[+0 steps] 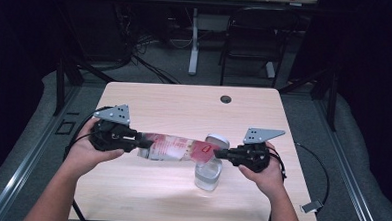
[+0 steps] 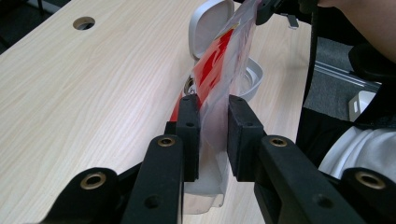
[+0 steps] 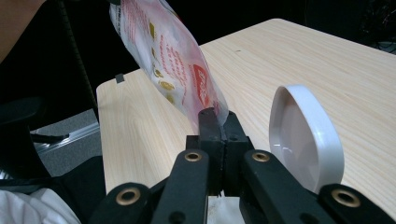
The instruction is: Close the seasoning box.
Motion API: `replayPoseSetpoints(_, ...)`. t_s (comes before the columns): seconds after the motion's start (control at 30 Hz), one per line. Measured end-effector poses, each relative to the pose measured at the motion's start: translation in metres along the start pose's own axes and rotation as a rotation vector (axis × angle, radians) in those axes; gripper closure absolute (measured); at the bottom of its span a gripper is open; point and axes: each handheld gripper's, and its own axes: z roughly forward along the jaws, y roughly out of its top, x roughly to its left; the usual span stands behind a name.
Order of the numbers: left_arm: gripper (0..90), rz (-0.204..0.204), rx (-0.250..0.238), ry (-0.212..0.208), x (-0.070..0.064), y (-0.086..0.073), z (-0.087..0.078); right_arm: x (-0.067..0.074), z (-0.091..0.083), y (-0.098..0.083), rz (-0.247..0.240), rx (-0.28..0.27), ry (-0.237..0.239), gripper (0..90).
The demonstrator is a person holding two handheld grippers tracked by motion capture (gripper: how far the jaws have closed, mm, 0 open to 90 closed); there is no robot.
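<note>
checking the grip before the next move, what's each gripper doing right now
left gripper: shut on one end of the red and clear bag, held above the open container.
right gripper: shut on the bag's other end.

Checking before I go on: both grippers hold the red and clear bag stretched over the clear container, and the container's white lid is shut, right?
Not quite. The white lid is flipped open and stands upright, as the right gripper view shows. The rest holds: left gripper and right gripper each clamp an end of the bag above the container.

bag [image 1: 175, 148] print too blurred to read, jar [image 1: 208, 173] top behind bag, forearms cut off at btm edge
</note>
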Motion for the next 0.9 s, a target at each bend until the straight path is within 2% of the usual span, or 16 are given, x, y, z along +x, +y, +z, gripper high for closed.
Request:
replayPoseSetpoints(0.77, 77.6, 0.013, -0.007, -0.001, -0.0032, 0.0064, 0.0000, 0.0006, -0.0053, -0.0015, 0.000, 0.005, 0.004, 90.0)
replayPoseSetpoints(0.9, 77.6, 0.015, -0.010, -0.005, -0.0037, 0.0067, -0.0010, 0.0017, -0.0063, -0.0017, -0.002, 0.001, 0.017, 90.0)
